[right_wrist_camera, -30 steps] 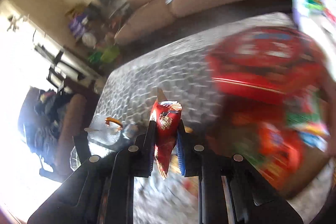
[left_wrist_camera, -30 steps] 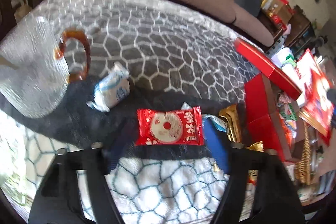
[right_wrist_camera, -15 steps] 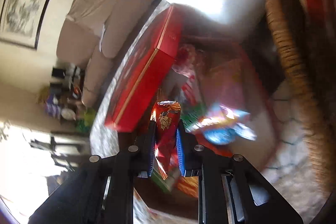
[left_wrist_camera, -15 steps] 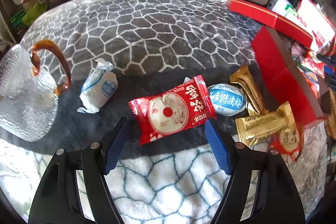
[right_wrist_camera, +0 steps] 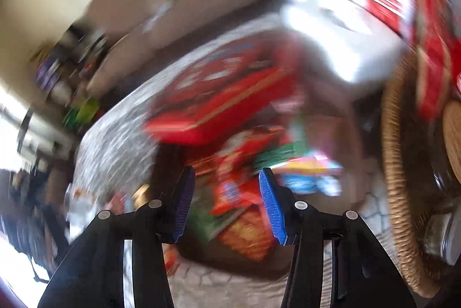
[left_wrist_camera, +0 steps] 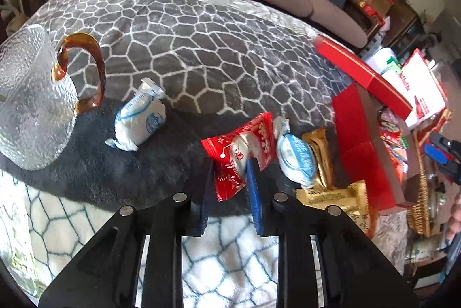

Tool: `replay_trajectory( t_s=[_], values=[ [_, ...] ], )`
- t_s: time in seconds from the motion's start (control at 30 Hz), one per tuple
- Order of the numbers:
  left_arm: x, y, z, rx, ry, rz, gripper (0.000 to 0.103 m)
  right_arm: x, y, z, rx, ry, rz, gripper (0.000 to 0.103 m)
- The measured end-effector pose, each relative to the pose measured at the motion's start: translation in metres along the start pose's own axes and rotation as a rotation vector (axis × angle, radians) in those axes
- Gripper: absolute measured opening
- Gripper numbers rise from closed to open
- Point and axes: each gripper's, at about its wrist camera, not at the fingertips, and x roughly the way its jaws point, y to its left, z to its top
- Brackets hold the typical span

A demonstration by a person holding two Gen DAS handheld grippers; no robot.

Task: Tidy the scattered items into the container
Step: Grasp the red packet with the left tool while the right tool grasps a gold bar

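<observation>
The left gripper (left_wrist_camera: 230, 178), wide open half a second ago, is now clenched on the red packet (left_wrist_camera: 240, 152) at centre frame, while the right gripper (right_wrist_camera: 226, 207), previously pinching a red snack, stands released and empty over the blurred red box (right_wrist_camera: 224, 103) of snacks.

red snack packet (left_wrist_camera: 240, 152) | gold wrappers (left_wrist_camera: 318, 155) | grey honeycomb-patterned rug (left_wrist_camera: 201, 28) | red box (left_wrist_camera: 363, 135)
</observation>
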Motion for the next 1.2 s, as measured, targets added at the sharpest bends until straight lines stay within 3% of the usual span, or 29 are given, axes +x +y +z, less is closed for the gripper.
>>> replay_trajectory(
  t_s=[0.17,0.2,0.23,0.4,0.47,0.5,0.57,0.6,0.7,0.97,1.1,1.2],
  values=[
    [-0.014,-0.001,0.001,-0.045,-0.009,-0.059,0.016,0.019,0.082,-0.037,-0.257,0.128,0.108,0.048],
    [-0.015,0.0,0.001,-0.062,-0.007,-0.074,0.007,0.027,0.094,-0.043,-0.281,0.152,0.116,0.048],
    [-0.018,0.001,0.001,-0.083,-0.007,-0.088,0.004,0.036,0.105,-0.049,-0.308,0.17,0.11,0.048],
    [-0.013,0.003,0.001,-0.125,0.009,-0.105,0.003,0.089,0.112,-0.066,-0.271,0.285,0.086,0.047],
    [-0.007,0.01,0.003,-0.17,0.011,-0.126,0.009,0.101,0.108,-0.074,-0.272,0.298,0.032,0.049],
    [-0.004,0.013,0.003,-0.193,0.016,-0.128,0.026,0.11,0.107,-0.076,-0.253,0.315,0.024,0.043],
    [0.008,0.021,0.003,-0.243,0.043,-0.14,0.03,0.125,0.107,-0.078,-0.204,0.342,0.057,0.041],
    [0.013,0.023,0.002,-0.257,0.051,-0.144,0.03,0.129,0.106,-0.078,-0.191,0.338,0.068,0.024],
    [0.021,0.023,-0.001,-0.271,0.062,-0.191,0.019,0.125,0.103,-0.077,-0.184,0.32,0.115,0.016],
    [-0.013,0.004,0.002,-0.289,-0.012,-0.237,0.016,0.068,0.099,-0.056,-0.206,0.25,0.162,0.015],
    [-0.049,-0.025,0.009,-0.239,-0.047,-0.279,0.016,0.015,0.067,-0.03,-0.175,0.16,0.139,0.015],
    [-0.071,-0.058,0.015,-0.194,-0.061,-0.319,0.016,-0.017,0.025,-0.012,-0.12,0.093,0.07,0.015]
  ],
)
